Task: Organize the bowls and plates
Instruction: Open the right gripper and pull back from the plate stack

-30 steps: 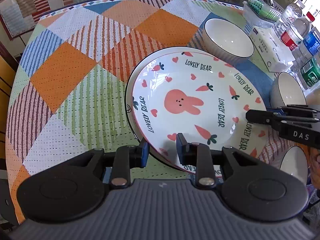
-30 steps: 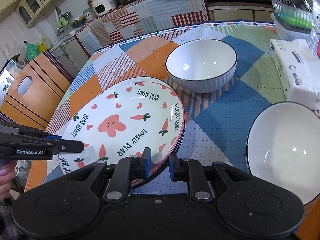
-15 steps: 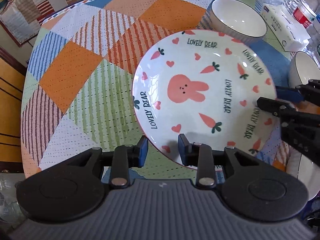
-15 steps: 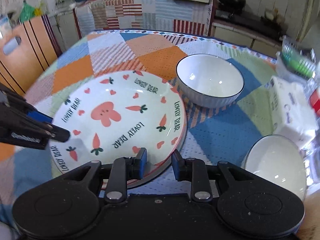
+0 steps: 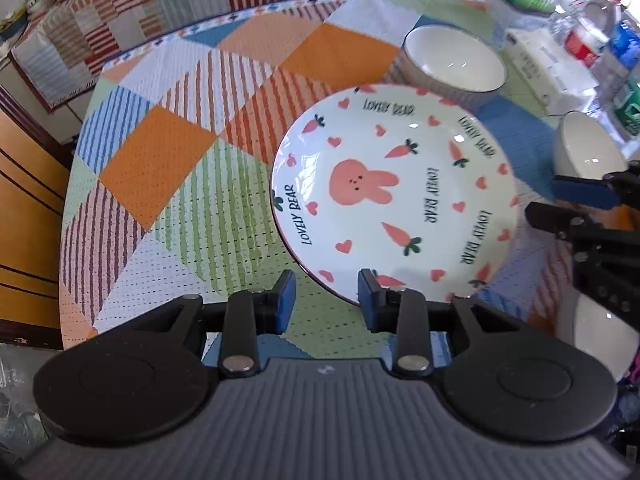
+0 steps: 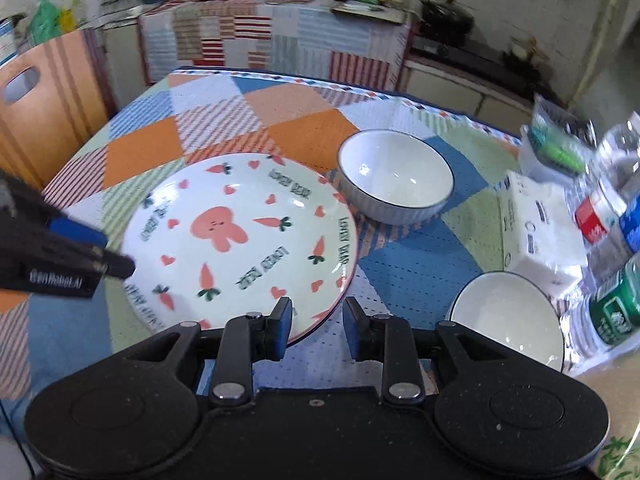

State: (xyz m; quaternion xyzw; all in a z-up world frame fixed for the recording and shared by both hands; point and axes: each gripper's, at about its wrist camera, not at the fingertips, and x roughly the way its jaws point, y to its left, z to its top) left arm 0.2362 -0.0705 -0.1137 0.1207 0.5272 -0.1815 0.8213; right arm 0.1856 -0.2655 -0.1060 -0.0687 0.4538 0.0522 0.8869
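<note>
A white rabbit-and-carrot plate (image 5: 394, 196) lies on the patchwork tablecloth, stacked on another plate whose rim barely shows; it also shows in the right wrist view (image 6: 240, 240). My left gripper (image 5: 326, 300) is open and empty at the plate's near edge. My right gripper (image 6: 316, 326) is open and empty at the plate's right edge. A white ribbed bowl (image 6: 396, 176) stands behind the plate. A second white bowl (image 6: 506, 316) sits at the right. A third bowl (image 5: 600, 332) shows partly at the left wrist view's right edge.
A tissue pack (image 6: 540, 232), several water bottles (image 6: 612, 208) and a clear tub (image 6: 560, 148) crowd the table's right side. A wooden chair (image 6: 44, 96) stands at the left. A covered counter (image 6: 272, 36) lies behind the table.
Both grippers have pulled back and up from the plate rim and their fingers have spread a little wider. The top plate has settled onto the one beneath it.
</note>
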